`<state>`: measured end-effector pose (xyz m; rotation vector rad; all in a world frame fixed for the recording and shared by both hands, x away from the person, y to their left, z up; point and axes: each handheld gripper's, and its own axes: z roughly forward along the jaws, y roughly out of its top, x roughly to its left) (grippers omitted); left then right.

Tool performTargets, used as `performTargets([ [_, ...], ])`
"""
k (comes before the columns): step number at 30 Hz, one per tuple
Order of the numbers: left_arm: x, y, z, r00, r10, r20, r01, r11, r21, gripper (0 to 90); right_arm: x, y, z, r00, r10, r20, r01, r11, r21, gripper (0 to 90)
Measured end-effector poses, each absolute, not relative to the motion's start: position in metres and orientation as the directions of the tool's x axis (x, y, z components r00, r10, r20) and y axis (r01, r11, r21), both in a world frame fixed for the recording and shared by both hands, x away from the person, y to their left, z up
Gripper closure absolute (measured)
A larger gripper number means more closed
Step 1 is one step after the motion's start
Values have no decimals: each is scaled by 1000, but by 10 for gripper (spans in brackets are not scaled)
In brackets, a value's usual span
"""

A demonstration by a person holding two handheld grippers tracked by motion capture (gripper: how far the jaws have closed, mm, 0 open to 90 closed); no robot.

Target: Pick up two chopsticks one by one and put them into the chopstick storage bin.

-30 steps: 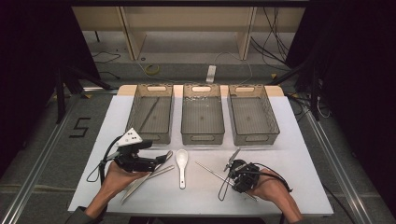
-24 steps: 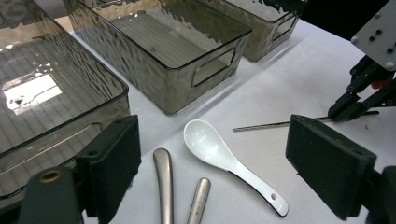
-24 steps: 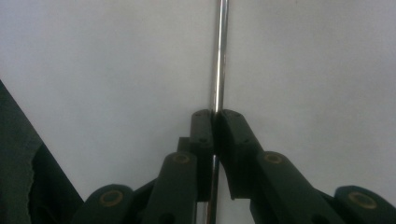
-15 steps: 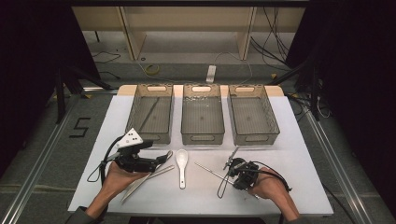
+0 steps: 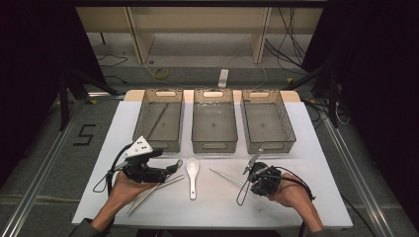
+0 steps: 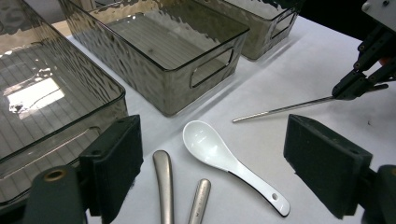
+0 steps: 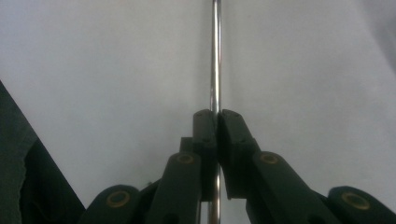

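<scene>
While the right tool point(image 7: 216, 116) has its jaws pinched tight on a thin metal rod point(image 7: 215, 56), the rod runs straight out past the fingertips over the white surface point(image 7: 102, 70). Those jaws have just been closing, with the rod between them. From the high view the right tool point(image 5: 253, 174) sits at the right front of the surface, held in the person's right hand point(image 5: 291, 193), and the rod point(image 5: 226, 177) stretches from it toward the left, low over the white sheet; whether it touches I cannot tell.

The left tool point(image 6: 212, 154) stands wide open with nothing between its pads. Between its spread jaws lies a white ceramic spoon point(image 6: 224, 158), bowl up, flat on the surface, and just beside it are the ends of two metal handles point(image 6: 163, 186). In the high view the left tool point(image 5: 170, 170) rests in the person's left hand point(image 5: 123, 190) at the left front, with the white spoon point(image 5: 191, 173) just to its right and the rod's free end well apart from it.

Farther back, three clear grey bins point(image 5: 214, 121) stand side by side across the surface point(image 5: 316, 163). The left bin point(image 5: 159, 121) holds a thin dark stick lying diagonally on its floor.
</scene>
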<state>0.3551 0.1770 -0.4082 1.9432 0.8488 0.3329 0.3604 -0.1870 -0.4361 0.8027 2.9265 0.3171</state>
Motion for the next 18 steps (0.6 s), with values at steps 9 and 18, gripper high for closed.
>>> performTargets([
  [9, 356, 164, -405, 761, 638, -119, 414, -336, 846, 198, 358, -190, -415, -853, 521, -26, 488, 816, 309, 863],
  [18, 363, 110, -404, 866, 500, 5, 316, -555, 770, 221, 350, -179, -395, -876, 482, -32, 441, 825, 354, 862],
])
